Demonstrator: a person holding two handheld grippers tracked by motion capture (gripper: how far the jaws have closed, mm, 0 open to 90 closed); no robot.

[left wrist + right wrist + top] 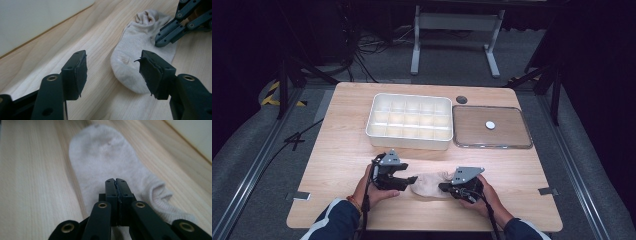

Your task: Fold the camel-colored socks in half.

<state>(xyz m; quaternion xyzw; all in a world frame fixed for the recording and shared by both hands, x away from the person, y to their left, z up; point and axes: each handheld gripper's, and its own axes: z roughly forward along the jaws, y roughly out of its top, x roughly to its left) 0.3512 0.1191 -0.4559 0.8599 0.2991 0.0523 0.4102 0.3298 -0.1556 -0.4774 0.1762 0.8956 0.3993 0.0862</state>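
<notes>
so the sock [430, 184] lies flat between both grippers. left gripper [112, 72] hangs open at its toe, right gripper [116, 187] is pinched together on its ankle end.

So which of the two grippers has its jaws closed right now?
The right gripper: its jaws meet, tips over the sock's heel end. The left gripper stands open at the toe.
</notes>
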